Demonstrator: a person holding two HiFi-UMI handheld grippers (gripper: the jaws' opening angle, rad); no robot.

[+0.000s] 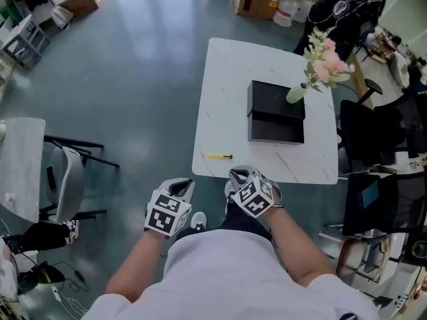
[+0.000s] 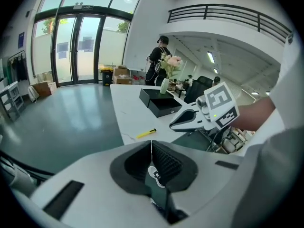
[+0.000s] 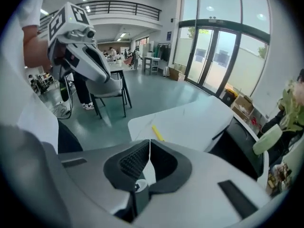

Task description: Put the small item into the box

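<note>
Here, the left gripper point(image 1: 183, 187), pinched closed on nothing, hangs off the near edge of the white table point(image 1: 223, 79). The yellow item point(image 1: 219, 156) lies by that edge (bare top all round). The right gripper point(image 1: 239, 176) is closed and empty too; the black box point(image 1: 276, 115) sits farther back.

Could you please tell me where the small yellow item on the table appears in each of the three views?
Head view: the yellow item lies lower centre, near the table's near-left corner.
Left gripper view: the yellow item sits at the centre, just above the jaws.
Right gripper view: the yellow item sits at the centre, just above the jaws.
Shared landmark: the white table under it.
</note>
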